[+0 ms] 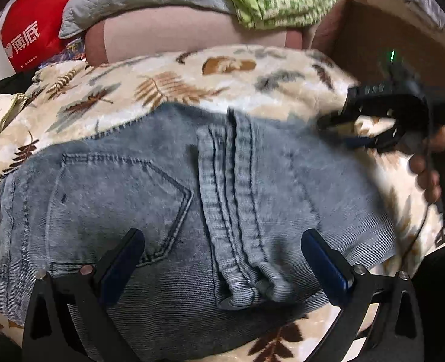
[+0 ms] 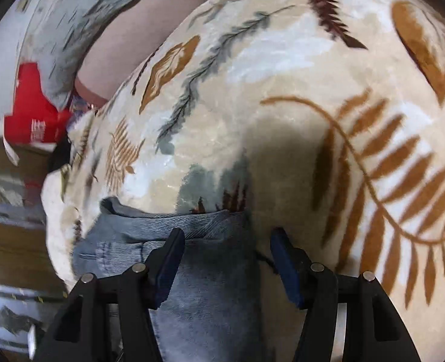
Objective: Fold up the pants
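Pants: faded blue denim jeans (image 1: 168,211), lying flat on a cream plush blanket with brown and grey fern leaves (image 1: 162,84); back pocket and centre seam face up, and we see a doubled fabric edge in the right wrist view.
Left claw (image 1: 222,259): spread, hovering above the seat of the jeans, holding nothing.
Right claw (image 2: 225,256): spread, straddling the jeans' edge (image 2: 192,220), not pinching yet; motion-blurred in the left wrist view (image 1: 370,129).
Step, as we judge: a fold partly made; claws placing for the next grasp.
Next move calls for: closing on the denim edges, lifting evenly, laying over square.
Background: red paper bag (image 1: 38,27).
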`<state>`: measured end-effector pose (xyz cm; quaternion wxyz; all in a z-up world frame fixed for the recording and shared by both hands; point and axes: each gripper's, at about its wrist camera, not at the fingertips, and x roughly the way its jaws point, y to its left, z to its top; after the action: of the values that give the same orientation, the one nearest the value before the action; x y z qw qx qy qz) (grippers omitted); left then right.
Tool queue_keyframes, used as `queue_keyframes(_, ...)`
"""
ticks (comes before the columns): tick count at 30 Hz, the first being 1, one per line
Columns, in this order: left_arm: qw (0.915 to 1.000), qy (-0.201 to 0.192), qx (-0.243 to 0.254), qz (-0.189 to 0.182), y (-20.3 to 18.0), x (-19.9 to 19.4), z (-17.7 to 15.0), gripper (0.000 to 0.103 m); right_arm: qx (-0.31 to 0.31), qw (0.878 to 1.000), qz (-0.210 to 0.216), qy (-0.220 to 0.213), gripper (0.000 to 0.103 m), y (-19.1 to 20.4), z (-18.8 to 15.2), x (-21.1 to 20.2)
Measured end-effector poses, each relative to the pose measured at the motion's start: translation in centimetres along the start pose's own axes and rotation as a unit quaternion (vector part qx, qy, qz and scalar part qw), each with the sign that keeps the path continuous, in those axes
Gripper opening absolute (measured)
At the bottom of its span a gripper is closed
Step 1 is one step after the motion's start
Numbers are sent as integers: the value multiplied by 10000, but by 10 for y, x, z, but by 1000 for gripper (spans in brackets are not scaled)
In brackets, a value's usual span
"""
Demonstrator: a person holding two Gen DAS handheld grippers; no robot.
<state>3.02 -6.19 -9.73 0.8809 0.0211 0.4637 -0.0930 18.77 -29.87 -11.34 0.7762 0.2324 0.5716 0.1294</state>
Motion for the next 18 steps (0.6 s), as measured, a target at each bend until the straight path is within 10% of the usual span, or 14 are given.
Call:
queue_keyframes(2, 9995, 174, 190, 186, -3, 12, -6, 103, -298, 9994, -182, -16, 31, 12, 0, -1)
queue_keyframes(6, 9995, 98, 225, 198, -4, 11, -6, 103, -644, 9964, -542, -103, 17, 25, -5, -4)
queue_keyframes(11, 9995, 52, 241, 206, -5, 12, -6, 103, -1079, 9888, -995, -268, 19, 33, -9, 7)
queue_keyframes(18, 9999, -58, -37, 88, 5, -6, -4, 103, -472, 9961, -309, -681, 35, 21, -37, -40)
